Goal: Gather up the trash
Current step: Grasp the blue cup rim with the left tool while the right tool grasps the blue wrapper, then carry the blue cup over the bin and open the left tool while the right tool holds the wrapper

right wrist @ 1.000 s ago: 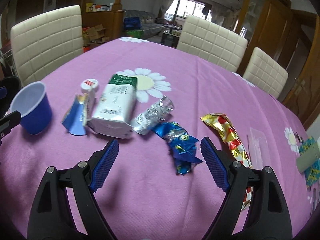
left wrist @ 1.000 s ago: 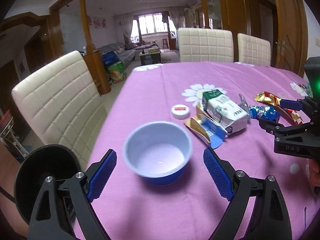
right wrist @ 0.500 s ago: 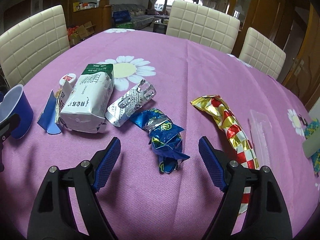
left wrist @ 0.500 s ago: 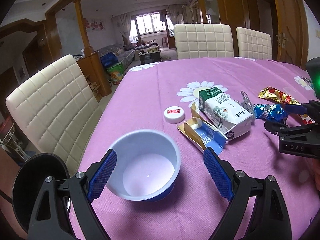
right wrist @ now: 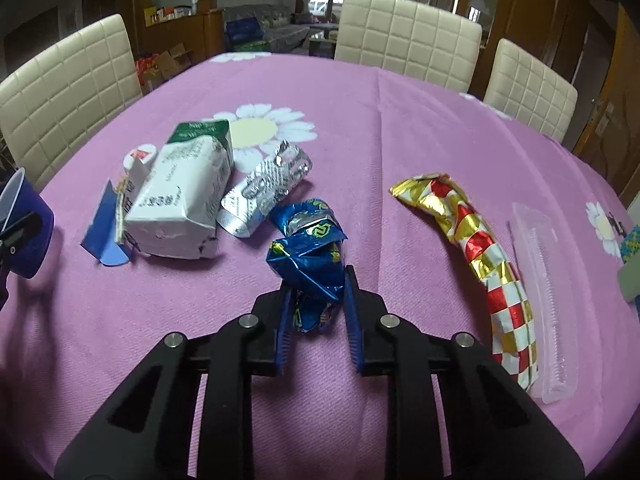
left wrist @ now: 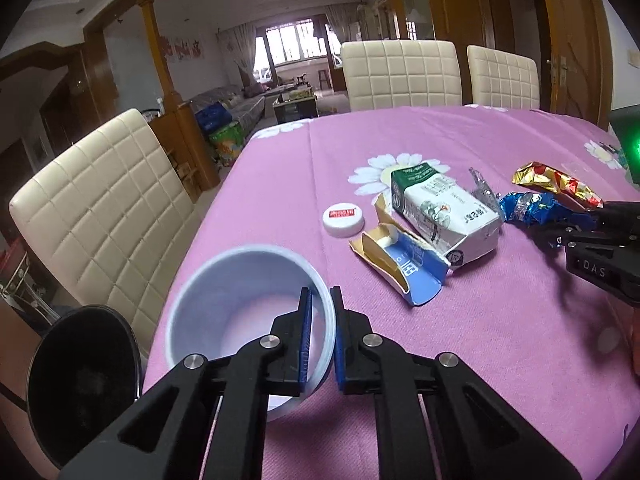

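Jaws just closed, were wide: left gripper [left wrist: 319, 300] pinches cup [left wrist: 224, 280] rim, right gripper [right wrist: 316, 284] clamps blue wrapper [right wrist: 308, 248].

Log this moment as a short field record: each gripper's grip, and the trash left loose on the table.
left gripper: jaws just closed, pinching the wall of the blue cup
right gripper: jaws just closed, clamped on the blue wrapper
loose trash: white carton, blister pack, gold-red wrapper, white cap
surface: pink tablecloth
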Motion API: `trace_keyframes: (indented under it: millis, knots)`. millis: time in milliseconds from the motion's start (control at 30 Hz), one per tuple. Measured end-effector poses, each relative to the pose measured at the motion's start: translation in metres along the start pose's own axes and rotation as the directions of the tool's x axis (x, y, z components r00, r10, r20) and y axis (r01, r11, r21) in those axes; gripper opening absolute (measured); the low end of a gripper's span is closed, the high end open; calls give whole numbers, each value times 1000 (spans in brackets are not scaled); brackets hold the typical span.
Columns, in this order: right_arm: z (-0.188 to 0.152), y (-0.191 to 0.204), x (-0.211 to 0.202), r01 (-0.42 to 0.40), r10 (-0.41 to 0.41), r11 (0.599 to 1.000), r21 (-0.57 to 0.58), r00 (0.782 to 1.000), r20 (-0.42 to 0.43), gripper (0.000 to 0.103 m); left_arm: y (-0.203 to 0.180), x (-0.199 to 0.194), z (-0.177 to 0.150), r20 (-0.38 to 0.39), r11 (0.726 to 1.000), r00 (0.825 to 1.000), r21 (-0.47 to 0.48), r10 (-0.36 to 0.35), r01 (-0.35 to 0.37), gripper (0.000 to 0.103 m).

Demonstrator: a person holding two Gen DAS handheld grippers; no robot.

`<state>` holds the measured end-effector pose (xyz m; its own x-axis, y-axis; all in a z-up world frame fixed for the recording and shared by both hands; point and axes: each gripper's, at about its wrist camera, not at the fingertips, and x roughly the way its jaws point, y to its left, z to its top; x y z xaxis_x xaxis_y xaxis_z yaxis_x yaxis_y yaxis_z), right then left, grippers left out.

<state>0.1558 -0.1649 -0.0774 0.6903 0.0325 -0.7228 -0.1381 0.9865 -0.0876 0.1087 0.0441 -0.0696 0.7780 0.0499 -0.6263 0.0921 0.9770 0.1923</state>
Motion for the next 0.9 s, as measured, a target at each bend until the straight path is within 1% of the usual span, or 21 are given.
trace_keyframes:
  millis: [133, 333, 467, 500, 600, 633, 667, 700, 767, 900]
  knots:
    - [-1, 3, -14, 25, -24, 1000, -9, 998, 57, 22, 1, -6, 1, 23, 1000, 1000, -1, 6, -6, 10]
    - [0, 2, -28, 20, -19, 1000, -3, 995, 102, 22, 7, -13, 1, 37, 1000, 999, -25, 3, -2, 10]
    - [2, 5, -40, 42, -41, 999, -6, 989, 142, 21, 10, -21, 3, 60, 999, 998, -42, 0, 3, 10]
    - [1, 5, -43, 53, -52, 999, -6, 987, 153, 21, 12, -23, 3, 65, 999, 998, -46, 0, 3, 10]
    - [1, 7, -58, 156, -152, 988, -3, 966, 208, 21, 15, -30, 4, 83, 998, 997, -57, -6, 10, 10]
    - [2, 7, -60, 186, -181, 983, -1, 960, 215, 21, 15, -33, 4, 88, 998, 996, -57, -6, 11, 10]
    - [3, 5, -62, 181, -177, 984, 4, 961, 213, 21, 16, -35, 4, 93, 998, 996, -56, -7, 12, 10]
    - [4, 2, -64, 142, -141, 990, 11, 969, 202, 21, 17, -37, 5, 98, 998, 995, -58, -5, 11, 10]
    - [5, -1, -65, 93, -96, 995, 25, 976, 194, 21, 18, -38, 4, 100, 998, 995, -67, -7, 13, 10]
    - [5, 9, -64, 79, -76, 997, -6, 978, 193, 21, 22, -40, 4, 105, 997, 995, -82, -4, 12, 10]
